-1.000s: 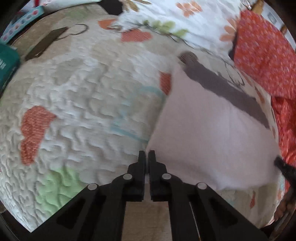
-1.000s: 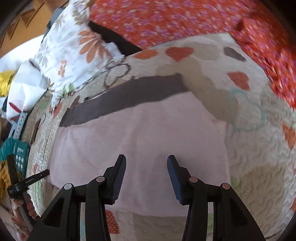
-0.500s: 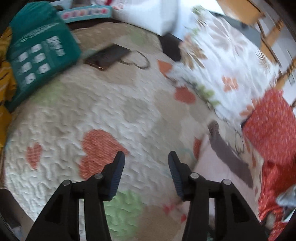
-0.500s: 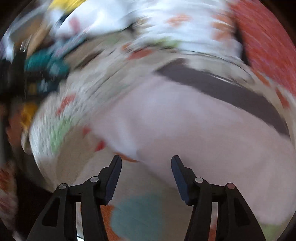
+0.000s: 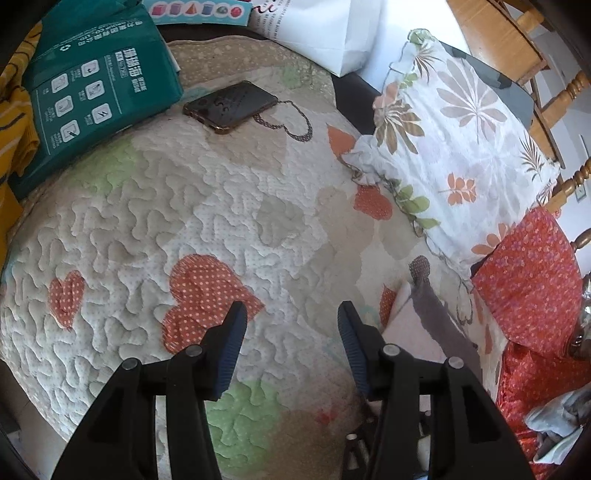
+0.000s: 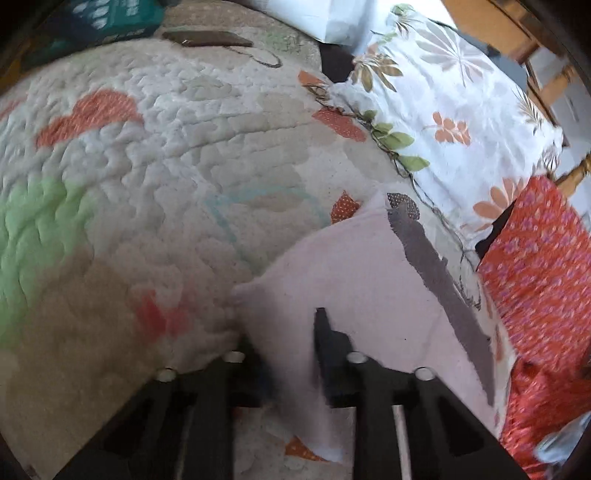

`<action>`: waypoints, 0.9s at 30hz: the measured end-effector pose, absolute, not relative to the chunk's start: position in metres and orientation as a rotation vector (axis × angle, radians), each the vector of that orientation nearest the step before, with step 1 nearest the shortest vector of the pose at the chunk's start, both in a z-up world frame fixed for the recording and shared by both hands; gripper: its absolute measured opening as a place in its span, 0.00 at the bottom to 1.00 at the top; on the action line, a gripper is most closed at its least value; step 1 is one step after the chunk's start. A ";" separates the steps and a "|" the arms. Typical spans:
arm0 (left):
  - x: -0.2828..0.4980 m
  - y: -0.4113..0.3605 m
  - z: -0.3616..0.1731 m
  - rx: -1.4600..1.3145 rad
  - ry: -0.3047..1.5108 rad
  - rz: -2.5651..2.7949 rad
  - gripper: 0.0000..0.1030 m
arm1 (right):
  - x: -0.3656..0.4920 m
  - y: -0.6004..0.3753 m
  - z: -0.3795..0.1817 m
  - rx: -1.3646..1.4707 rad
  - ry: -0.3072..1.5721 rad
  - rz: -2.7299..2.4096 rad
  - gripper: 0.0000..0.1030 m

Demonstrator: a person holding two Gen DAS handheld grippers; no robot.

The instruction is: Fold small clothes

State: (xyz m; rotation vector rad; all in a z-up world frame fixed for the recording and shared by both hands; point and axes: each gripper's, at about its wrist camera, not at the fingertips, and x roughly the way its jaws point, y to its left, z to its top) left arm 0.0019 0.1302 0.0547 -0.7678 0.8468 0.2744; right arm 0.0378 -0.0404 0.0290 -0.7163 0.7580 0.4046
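Observation:
A pale pink garment (image 6: 369, 288) with a grey band (image 6: 432, 273) along one side lies flat on the quilted bed cover (image 6: 166, 166). My right gripper (image 6: 286, 332) is at the garment's near left edge. Its jaws are closing, with a fold of the pink cloth between them that drapes over the left finger and hides it. In the left wrist view only a corner of the garment (image 5: 410, 332) shows at the right. My left gripper (image 5: 291, 314) is open above the bare quilt (image 5: 184, 206), left of the garment, with nothing between its fingers.
A phone with a chain strap (image 5: 231, 105) and a teal package (image 5: 92, 92) lie at the quilt's far side. A floral pillow (image 5: 454, 147) and red flowered cloth (image 5: 528, 284) border the garment on the right. A white bag (image 5: 325, 29) and a wooden chair (image 5: 554, 92) stand beyond.
My left gripper opened, let go of the garment's edge and drew away to the left. My right gripper swung across to the garment's left edge and its jaws narrowed on the cloth.

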 end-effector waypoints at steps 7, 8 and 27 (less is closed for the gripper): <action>0.013 0.103 0.054 -0.726 0.871 0.249 0.49 | 0.070 -0.186 0.117 -0.237 0.750 0.300 0.11; 0.015 0.096 0.053 -0.712 0.881 0.241 0.49 | 0.072 -0.220 0.127 -0.170 0.749 0.266 0.11; 0.069 -0.092 0.030 -0.433 1.061 -0.026 0.52 | 0.032 -0.508 0.041 0.427 1.015 0.068 0.21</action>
